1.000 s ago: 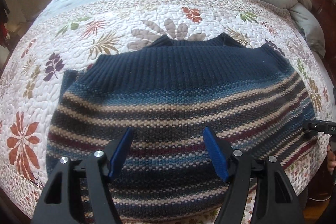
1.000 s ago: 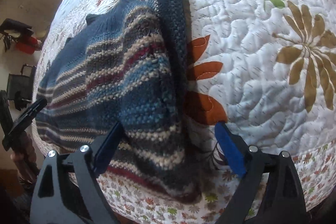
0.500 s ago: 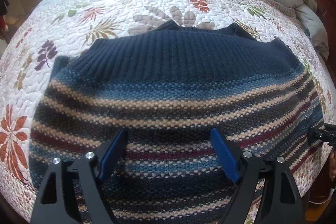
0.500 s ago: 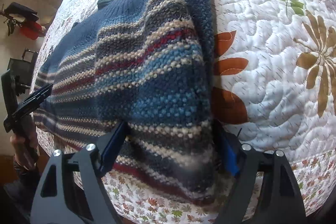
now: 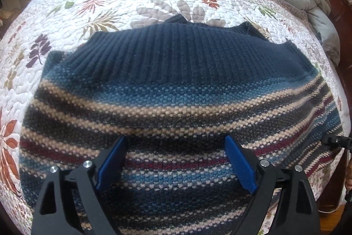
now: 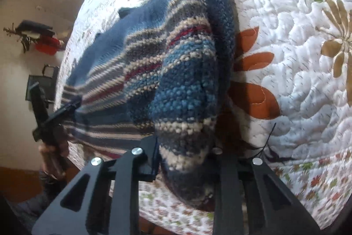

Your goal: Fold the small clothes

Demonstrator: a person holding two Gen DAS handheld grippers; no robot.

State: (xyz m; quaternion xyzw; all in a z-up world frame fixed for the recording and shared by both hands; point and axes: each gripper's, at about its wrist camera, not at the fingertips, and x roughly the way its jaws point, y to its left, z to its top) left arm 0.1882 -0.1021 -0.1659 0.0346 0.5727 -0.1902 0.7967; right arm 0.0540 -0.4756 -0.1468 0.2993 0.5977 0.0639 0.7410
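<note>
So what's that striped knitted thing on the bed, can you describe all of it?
It is a small chunky-knit sweater, lying flat on a floral quilt. A ribbed navy band runs along its far edge, and below it come stripes of blue, tan, charcoal and dark red. The right gripper has just been closing its jaws and now pinches a bunched near corner. The left gripper hangs open over the middle, its jaws just opened wider, gripping nothing.

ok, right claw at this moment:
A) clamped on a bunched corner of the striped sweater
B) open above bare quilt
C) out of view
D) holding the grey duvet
A: the right claw has just closed, and the near corner of the striped sweater is bunched between its fingers and pulled up off the floral quilt.
</note>
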